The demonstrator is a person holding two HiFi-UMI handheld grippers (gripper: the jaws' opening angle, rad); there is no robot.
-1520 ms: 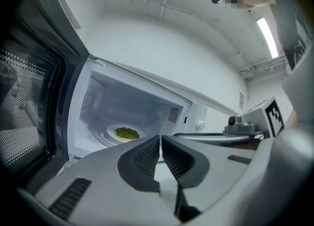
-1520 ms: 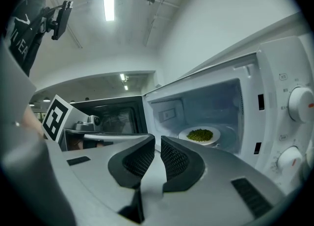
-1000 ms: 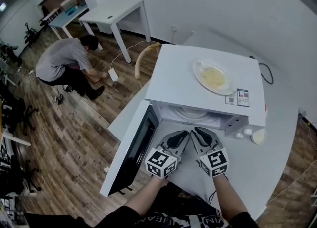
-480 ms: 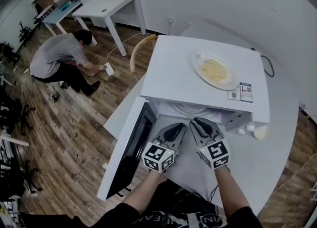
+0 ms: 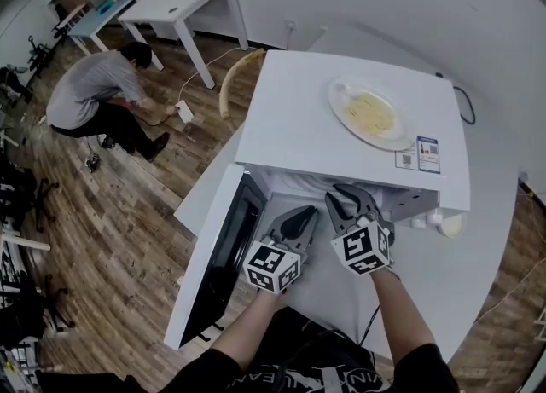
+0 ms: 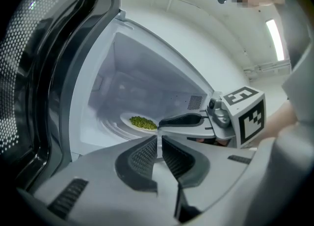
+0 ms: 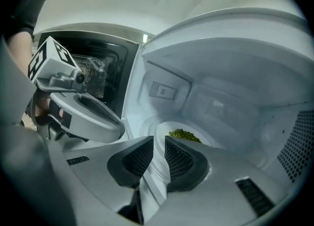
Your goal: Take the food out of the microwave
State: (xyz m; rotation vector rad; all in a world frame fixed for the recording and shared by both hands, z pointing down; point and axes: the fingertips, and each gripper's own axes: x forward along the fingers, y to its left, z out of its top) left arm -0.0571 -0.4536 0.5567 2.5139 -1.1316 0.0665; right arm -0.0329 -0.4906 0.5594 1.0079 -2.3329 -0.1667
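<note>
The plate [image 6: 140, 122] of green food sits far back inside the open microwave [image 5: 299, 127]. The left gripper [image 5: 297, 219] and right gripper [image 5: 343, 199] hover at its mouth, jaws together and empty. The plate looks stiff, slick and breakable, so its near rim is probably the best place to pinch, keeping it level.

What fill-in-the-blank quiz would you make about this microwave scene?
1. The door of the microwave stands ____.
2. Inside it, a plate holds food coloured ____.
3. A second plate lies on ____ of the microwave.
4. The left gripper and right gripper both have their jaws ____, with nothing between them.

Missing words: open; green; top; shut.
</note>
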